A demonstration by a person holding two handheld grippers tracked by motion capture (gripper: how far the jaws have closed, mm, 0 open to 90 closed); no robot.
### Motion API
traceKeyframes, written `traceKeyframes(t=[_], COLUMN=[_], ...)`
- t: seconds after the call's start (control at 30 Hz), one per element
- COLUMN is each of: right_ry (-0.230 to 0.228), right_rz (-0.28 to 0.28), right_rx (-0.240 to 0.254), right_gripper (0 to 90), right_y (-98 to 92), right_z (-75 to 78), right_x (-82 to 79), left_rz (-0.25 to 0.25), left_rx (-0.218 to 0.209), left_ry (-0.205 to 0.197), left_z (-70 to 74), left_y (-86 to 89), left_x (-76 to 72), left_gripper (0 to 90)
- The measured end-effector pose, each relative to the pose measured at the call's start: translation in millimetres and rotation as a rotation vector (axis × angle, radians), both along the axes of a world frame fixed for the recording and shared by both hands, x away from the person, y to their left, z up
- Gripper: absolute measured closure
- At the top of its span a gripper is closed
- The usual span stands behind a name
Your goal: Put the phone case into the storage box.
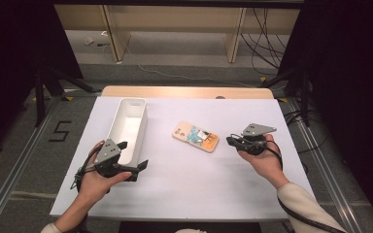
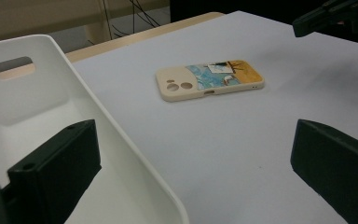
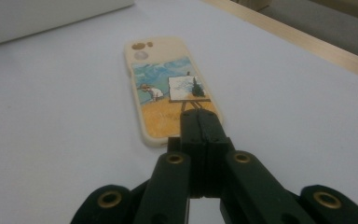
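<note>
left gripper (image 1: pixel 135 161) fingers spread wide, right gripper (image 1: pixel 229 141) fingers closed.

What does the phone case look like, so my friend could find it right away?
Look at the white table, in the middle, to the right of the long white bin. The phone case lies flat there by the right gripper. It is cream-coloured with a blue and orange painted picture of an easel, unlike the plain bin.
</note>
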State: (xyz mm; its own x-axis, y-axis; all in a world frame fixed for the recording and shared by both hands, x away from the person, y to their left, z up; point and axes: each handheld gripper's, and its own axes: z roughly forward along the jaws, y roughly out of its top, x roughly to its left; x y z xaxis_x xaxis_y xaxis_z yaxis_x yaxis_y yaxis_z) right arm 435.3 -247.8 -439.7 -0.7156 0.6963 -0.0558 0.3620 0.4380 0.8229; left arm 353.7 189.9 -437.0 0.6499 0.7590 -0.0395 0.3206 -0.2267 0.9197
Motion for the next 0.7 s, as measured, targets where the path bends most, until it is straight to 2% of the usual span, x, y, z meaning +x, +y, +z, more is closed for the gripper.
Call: traceKeyframes(t=[0.17,0.4,0.7], right_ry=[0.013,0.043,0.065], right_rz=[-0.018,-0.061,-0.070], right_rx=[-0.014,-0.023,-0.057], right_gripper=[90.0,90.0,90.0], right_y=[4.2,9.4,17.5], right_z=[-2.6,-7.5,-14.4], right_x=[12.1,37.2,53.6], left_rz=[0.001,0.003,0.004], left_rx=[0.000,-0.004,-0.004], left_ry=[0.001,0.004,0.001], left_z=[-0.3,-0.8,-0.5], left_y=[-0.2,0.1,0.2], left_x=[0.0,0.1,-0.2], left_gripper=[1.0,1.1,1.2])
